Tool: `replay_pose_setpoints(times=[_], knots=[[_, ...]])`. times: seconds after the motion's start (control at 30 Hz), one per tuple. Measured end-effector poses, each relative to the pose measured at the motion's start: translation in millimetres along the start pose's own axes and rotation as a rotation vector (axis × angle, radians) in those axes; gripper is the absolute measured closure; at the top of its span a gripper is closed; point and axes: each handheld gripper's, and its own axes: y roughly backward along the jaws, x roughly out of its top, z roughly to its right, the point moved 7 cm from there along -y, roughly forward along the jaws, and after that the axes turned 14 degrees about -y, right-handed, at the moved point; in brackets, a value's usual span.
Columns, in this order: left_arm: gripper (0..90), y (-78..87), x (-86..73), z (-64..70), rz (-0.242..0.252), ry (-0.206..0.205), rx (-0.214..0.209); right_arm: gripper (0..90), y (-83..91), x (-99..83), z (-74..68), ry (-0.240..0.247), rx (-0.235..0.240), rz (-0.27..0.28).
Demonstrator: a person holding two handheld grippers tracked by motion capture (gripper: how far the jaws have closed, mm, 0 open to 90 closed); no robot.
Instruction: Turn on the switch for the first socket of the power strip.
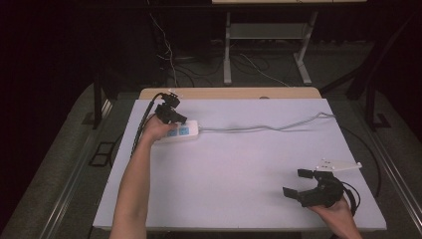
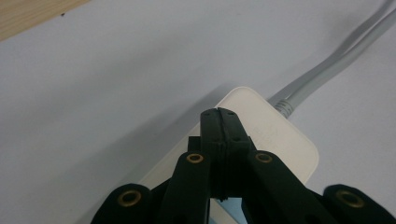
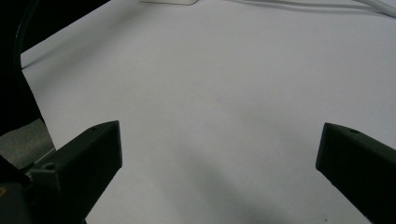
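Your right gripper (image 1: 304,185) sat wide open at lower right, while your left gripper (image 1: 171,115), pinched shut, hovered over the power strip (image 1: 182,131) at upper left.

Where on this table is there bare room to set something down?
Free: the wide middle of the table, between the power strip with its grey cable and the right tool; also the near-left corner beside the forearm. Crowded: the far-left corner, around the left tool.

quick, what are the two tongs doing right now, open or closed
Left tongs: closed, empty, tips over the white power strip.
Right tongs: wide open, empty, above the white table.
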Motion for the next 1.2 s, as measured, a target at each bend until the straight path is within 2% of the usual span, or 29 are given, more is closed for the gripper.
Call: replay_pose_setpoints(times=[0.2, 0.4, 0.53, 0.67, 0.83, 1.2], knots=[[89.5, 0.0, -2.9, -1.4, 0.011, 0.015, 0.002, 0.0, 0.4, 0.1, -0.4, 0.000, 0.000, 0.001], [89.6, -2.2, -6.2, -2.2, 0.063, 0.056, -0.008, 0.0, 1.3, 0.7, -0.6, 0.002, 0.000, 0.004], [89.7, -3.0, -8.5, -1.2, 0.089, 0.072, 0.001, 0.0, 2.0, 0.9, -0.2, 0.004, 0.000, 0.007], [89.7, -4.2, -8.4, -1.4, 0.086, 0.089, 0.002, 0.0, 2.8, 1.0, -0.1, 0.004, -0.002, 0.009], [89.7, -3.9, -8.2, 0.2, 0.079, 0.083, 0.021, 0.0, 3.9, 1.6, 0.8, 0.000, -0.005, 0.014], [89.4, -3.6, -8.5, -0.1, 0.088, 0.105, 0.019, 0.0, 3.9, 2.9, 3.1, -0.004, -0.006, 0.017]])
